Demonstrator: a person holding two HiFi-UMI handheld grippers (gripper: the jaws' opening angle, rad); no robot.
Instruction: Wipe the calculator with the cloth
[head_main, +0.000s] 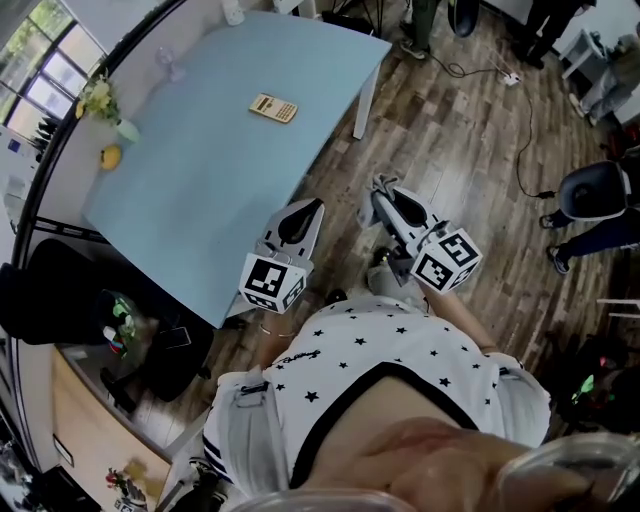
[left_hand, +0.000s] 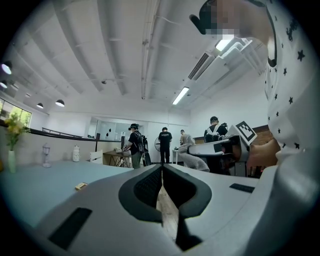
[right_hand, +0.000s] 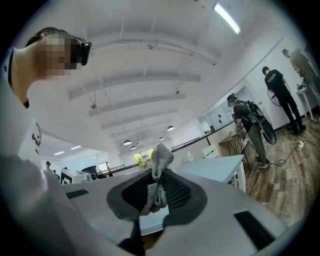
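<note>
The tan calculator (head_main: 273, 107) lies flat on the far part of the light blue table (head_main: 210, 190); in the left gripper view the calculator (left_hand: 81, 186) is a small shape far off on the left. My left gripper (head_main: 303, 212) is held at the table's near right edge, off the surface, and the left gripper (left_hand: 161, 172) is shut with nothing in it. To its right, over the wooden floor, my right gripper (head_main: 383, 192) is shut on a grey knitted cloth (right_hand: 159, 172), which sticks up out of the right gripper (right_hand: 159, 189). Both are well short of the calculator.
On the table's far left stand a vase of flowers (head_main: 100, 100), a yellow object (head_main: 110, 156) and a glass (head_main: 170, 68). A white table leg (head_main: 365, 105) and a floor cable (head_main: 520, 120) lie ahead on the right. Several people (left_hand: 164, 145) stand at the back.
</note>
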